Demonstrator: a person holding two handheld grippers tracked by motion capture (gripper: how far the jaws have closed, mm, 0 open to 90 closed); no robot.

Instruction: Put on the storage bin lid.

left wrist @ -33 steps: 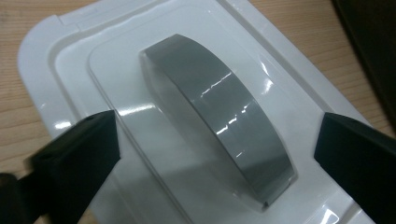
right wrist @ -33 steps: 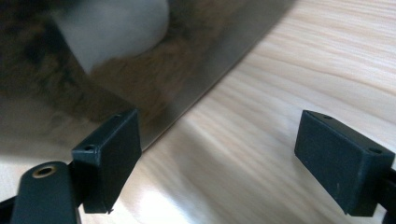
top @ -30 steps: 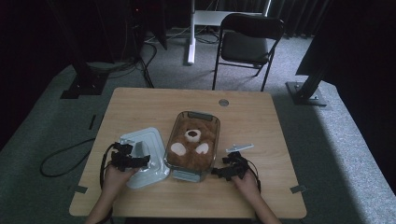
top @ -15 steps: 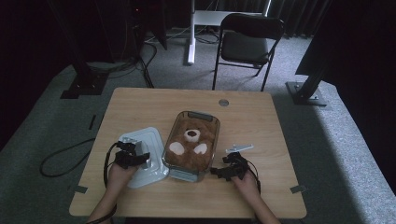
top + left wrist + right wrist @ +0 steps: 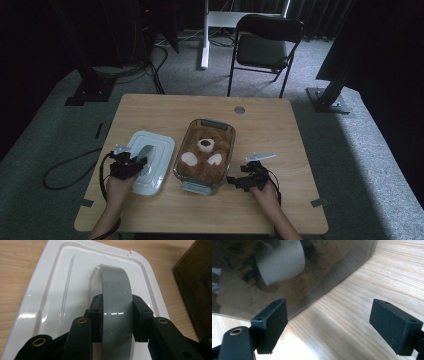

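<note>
A white plastic lid [image 5: 155,150] [image 5: 57,290] with an arched grey handle [image 5: 116,290] lies on the wooden table [image 5: 280,135], left of a glass dish [image 5: 222,131]. A brown teddy bear [image 5: 202,152] lies in the dish. My left gripper [image 5: 135,165] [image 5: 117,315] is shut on the grey handle; its jaws have just been closing, and both pads now press the handle's sides. My right gripper [image 5: 236,181] [image 5: 328,321] stands open at the dish's near right corner, its jaws wide apart over bare wood beside the glass wall [image 5: 312,285], with nothing between them.
A dark folding chair [image 5: 267,45] stands beyond the table's far edge. A round cable port [image 5: 239,109] sits in the tabletop near the back. A black cable [image 5: 65,170] loops on the floor at the left. Bare wood lies right of the dish.
My left gripper has shifted a little at the lid's handle. The lid, the dish and my right gripper have stayed where they were.
</note>
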